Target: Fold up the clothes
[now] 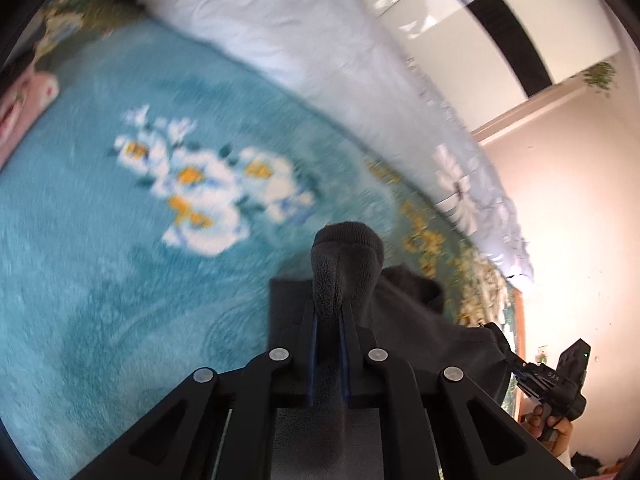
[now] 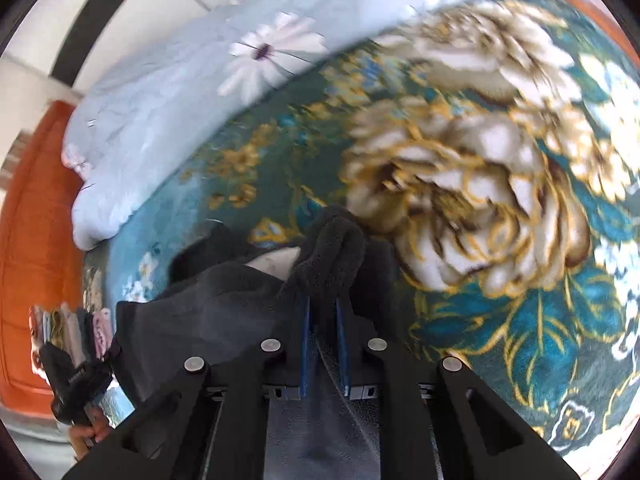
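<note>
Fold is mid-way by the look of it: the dark fleece garment (image 1: 404, 316) is hanging lifted over the teal floral blanket (image 1: 120, 240), not yet laid flat. Left gripper (image 1: 333, 312) is pinching one bunched edge; right gripper (image 2: 323, 308) is pinching another, cloth spanning between them.

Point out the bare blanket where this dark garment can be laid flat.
Best patch: the plain teal blanket left of the dark fleece garment, below the white flower print. Crowded: the pale quilt bunched along the far edge, and pink fabric at the far left.
</note>
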A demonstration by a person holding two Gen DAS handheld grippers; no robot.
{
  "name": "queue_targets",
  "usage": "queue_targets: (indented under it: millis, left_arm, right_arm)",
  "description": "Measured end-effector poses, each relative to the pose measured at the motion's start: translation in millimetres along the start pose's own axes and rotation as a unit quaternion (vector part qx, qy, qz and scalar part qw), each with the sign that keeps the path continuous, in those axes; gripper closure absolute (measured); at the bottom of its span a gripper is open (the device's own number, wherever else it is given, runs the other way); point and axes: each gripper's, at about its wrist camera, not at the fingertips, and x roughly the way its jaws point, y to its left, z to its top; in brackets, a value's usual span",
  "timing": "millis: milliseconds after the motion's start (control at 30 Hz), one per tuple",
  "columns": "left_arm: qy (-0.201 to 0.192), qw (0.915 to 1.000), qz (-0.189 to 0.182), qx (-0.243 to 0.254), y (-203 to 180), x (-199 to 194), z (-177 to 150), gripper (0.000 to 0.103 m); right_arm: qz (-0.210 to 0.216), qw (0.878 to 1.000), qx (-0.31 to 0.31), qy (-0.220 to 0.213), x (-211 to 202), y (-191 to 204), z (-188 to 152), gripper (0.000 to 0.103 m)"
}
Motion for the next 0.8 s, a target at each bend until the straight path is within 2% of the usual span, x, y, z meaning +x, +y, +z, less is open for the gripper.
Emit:
queue_targets:
  millis: [67,133,167,267,300,433,500,600,700,733,767,800]
  left_arm:
    - [-0.021,0.9996,-0.017,0.006,-5,-13,6,0.094]
    - [-0.017,0.9998,0.009,0.002,1,-7,9,0.094]
    - [0.001,0.9997,0.025,-0.005,5,4,9,0.094]
    - [0.051,0.9955,0.079,-0.011,17,33,-1,0.093]
    - [0.06,0.9944,0.085,-0.015,22,38,-6,0.093]
    - [0.057,0.9946,0.06,-0.063,36,37,-12,0.093]
    - [0.055,0.994,0.049,-0.082,41,36,-10,0.093]
    - [0.053,0.9939,0.047,-0.084,39,37,-9,0.093]
    - [0.058,0.9935,0.052,-0.083,35,41,-14,0.093]
    - [0.056,0.9936,0.053,-0.082,34,42,-15,0.093]
    - [0.049,0.9942,0.052,-0.08,32,40,-14,0.093]
    - [0.042,0.9949,0.05,-0.077,30,38,-13,0.093]
  right_arm:
    - [0.044,0.998,0.007,-0.039,-21,-3,6,0.091]
    - [0.057,0.996,0.039,-0.054,-26,-20,11,0.091]
    - [0.046,0.996,0.056,-0.05,-20,-30,12,0.091]
    - [0.027,0.994,0.107,0.001,11,-54,-1,0.09]
    - [0.017,0.993,0.119,0.016,20,-58,-6,0.089]
    - [0.062,0.985,0.159,0.005,19,-71,-21,0.074]
    - [0.072,0.984,0.16,-0.004,12,-74,-23,0.074]
    - [0.089,0.983,0.162,-0.014,1,-78,-27,0.074]
    - [0.072,0.987,0.146,0.003,0,-69,-27,0.074]
    - [0.055,0.99,0.132,0.014,4,-62,-26,0.076]
    - [0.03,0.993,0.113,0.022,8,-54,-26,0.091]
    - [0.016,0.995,0.095,0.022,8,-46,-25,0.095]
